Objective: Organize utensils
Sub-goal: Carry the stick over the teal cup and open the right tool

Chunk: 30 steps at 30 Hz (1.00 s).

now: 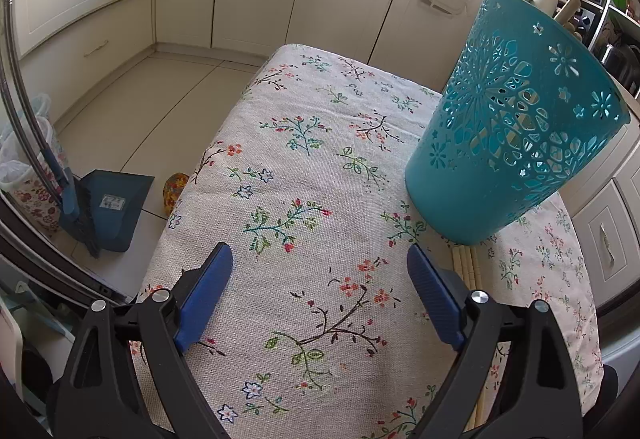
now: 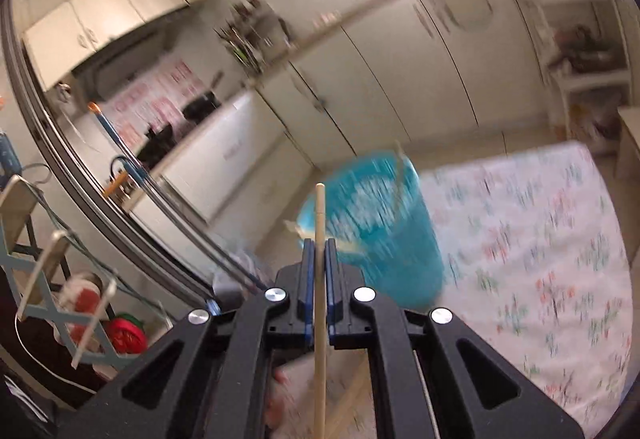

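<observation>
Evidently the right gripper [image 2: 319, 245] is clenching a single wooden chopstick [image 2: 319, 279], its two blue pads pressing the stick from either side so that it is standing nearly upright, tip pointing up past the fingers. Holding it by the middle like this is probably meant to let the stick go end-first into the teal perforated basket [image 2: 384, 223], which is sitting just beyond the pads in the right wrist view; heavy blur is smearing that view, so how close the stick is to the rim I cannot tell. A pale stick seems to be poking out of the basket's far rim, though the blur is leaving that uncertain.

Meanwhile the left gripper [image 1: 320, 259] is hanging released, jaws spread wide and grasping nothing, above the floral tablecloth [image 1: 304, 143]. The basket [image 1: 516, 127] is standing on the right side of the cloth, upright and clear of both fingers. More chopsticks [image 1: 466, 263] are lying flat on the cloth near the basket's base, just beside the right-hand finger, seemingly waiting their turn.
</observation>
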### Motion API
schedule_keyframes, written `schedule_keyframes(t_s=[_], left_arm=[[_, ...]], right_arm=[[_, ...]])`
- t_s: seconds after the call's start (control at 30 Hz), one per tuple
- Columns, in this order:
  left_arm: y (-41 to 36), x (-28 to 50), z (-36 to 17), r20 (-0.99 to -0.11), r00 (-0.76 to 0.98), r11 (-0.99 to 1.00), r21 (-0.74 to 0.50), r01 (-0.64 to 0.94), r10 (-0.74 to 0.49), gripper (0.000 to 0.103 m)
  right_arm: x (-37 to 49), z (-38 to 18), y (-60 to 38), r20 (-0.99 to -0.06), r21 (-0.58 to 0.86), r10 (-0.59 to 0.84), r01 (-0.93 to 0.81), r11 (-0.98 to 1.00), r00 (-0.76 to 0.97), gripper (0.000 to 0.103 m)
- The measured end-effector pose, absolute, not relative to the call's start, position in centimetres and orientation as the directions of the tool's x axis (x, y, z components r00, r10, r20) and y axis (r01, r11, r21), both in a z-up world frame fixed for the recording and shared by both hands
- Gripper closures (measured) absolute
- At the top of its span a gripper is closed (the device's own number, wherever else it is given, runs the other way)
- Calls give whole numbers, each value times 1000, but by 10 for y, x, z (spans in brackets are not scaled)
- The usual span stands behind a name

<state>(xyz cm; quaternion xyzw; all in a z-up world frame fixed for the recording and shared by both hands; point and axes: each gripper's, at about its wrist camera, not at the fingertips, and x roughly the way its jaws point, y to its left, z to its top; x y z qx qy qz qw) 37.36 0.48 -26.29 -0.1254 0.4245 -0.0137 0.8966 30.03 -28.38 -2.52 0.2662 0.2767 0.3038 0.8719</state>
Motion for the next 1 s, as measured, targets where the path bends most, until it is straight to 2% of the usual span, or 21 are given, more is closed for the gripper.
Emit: schedule_keyframes(t_s=[0.13,0.23,0.33,0.43,0.57,0.6,0.7,0.87,1.0], left_arm=[[5,373,-263,-757,640,968,-237,-82,-132,18],[4,373,-263,-756,640,967,-240,-81,-134,18],[5,373,-262,-754,642,966,-245,-80,-138,18],[6,372,-262,-750,646,964,-253,-79,-144,18],[8,372,-262,-746,648,963,-259,-75,-150,18],[8,372,-262,-746,649,963,-260,-75,-151,18],[8,372,-262,-746,649,963,-259,-74,-150,18],[9,372,-263,-750,646,964,-254,-83,-142,18],[9,373,-263,-753,644,965,-246,-87,-134,18]], right_arm=[[330,6,-260,-246,584,605,-383,716,757,97],[353,21,-248,-188,548,500,-332,768,845,97],[370,9,-235,-162,507,398,-270,819,903,97],[390,-13,-225,-197,453,315,-199,869,928,97],[400,-45,-215,-298,412,311,-173,895,903,96],[399,-48,-215,-309,405,314,-175,898,898,94],[391,-54,-214,-334,402,333,-186,896,882,76],[342,-52,-224,-306,367,335,-215,905,891,68],[300,-67,-236,-319,355,314,-194,914,894,51]])
